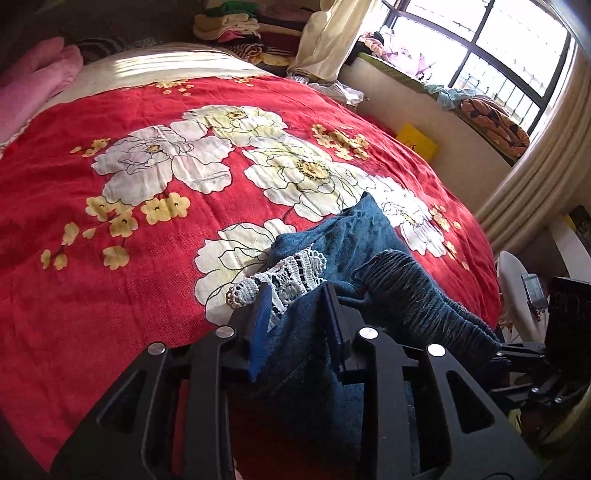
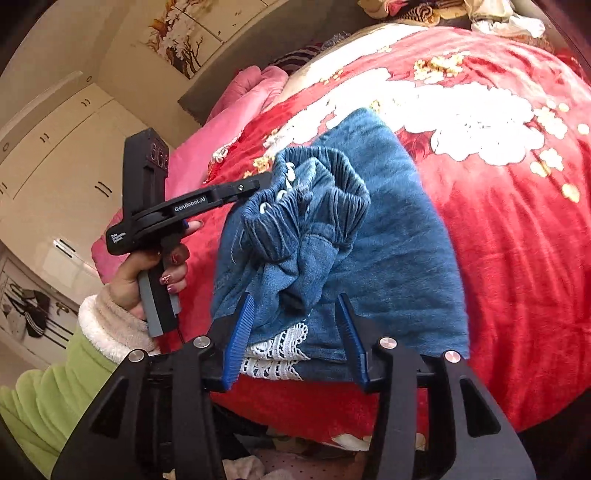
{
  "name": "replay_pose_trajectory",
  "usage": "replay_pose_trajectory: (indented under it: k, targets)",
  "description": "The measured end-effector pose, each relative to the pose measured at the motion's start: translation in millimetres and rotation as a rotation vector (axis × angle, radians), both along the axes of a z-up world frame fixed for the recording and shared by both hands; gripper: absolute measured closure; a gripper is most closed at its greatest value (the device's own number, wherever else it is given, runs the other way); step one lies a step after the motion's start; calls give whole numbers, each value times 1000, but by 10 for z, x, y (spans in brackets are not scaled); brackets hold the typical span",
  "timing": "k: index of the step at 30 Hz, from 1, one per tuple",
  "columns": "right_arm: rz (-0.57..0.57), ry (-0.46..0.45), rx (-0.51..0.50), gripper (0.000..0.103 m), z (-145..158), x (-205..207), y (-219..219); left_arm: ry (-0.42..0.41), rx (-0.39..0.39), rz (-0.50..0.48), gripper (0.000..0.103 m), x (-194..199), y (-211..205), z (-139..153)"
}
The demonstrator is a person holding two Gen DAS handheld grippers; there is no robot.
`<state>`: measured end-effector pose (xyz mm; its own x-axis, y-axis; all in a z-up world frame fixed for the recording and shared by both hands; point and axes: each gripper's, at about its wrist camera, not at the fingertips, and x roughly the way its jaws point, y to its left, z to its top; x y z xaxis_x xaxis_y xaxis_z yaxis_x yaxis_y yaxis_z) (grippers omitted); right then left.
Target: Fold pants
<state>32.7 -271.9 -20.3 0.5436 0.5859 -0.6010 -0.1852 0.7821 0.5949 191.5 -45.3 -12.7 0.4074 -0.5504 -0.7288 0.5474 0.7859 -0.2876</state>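
Blue denim pants with a ribbed elastic waistband and white lace trim lie bunched at the near edge of the bed. My left gripper is shut on a fold of the pants with lace against its left finger. In the right wrist view the left gripper grips the gathered waistband from the left, held by a hand. My right gripper has its jaws set wide around the pants and lace, with fabric between them.
A red bedspread with white and yellow flowers covers the bed. A pink blanket lies at the far left. Stacked clothes, a curtain and a window ledge stand beyond the bed. A yellow box sits by the wall.
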Motion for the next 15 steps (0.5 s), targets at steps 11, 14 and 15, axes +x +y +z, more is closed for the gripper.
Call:
replay_pose_trajectory:
  k: [11, 14, 15]
  targets:
    - [-35, -165, -120, 43, 586, 87, -183, -144, 49, 66, 47, -715, 147, 327]
    - [-31, -166, -138, 43, 660, 309, -83, -158, 69, 57, 47, -956, 80, 275]
    - [-25, -166, -140, 43, 664, 395, -60, -166, 81, 55, 46, -1030, 42, 245]
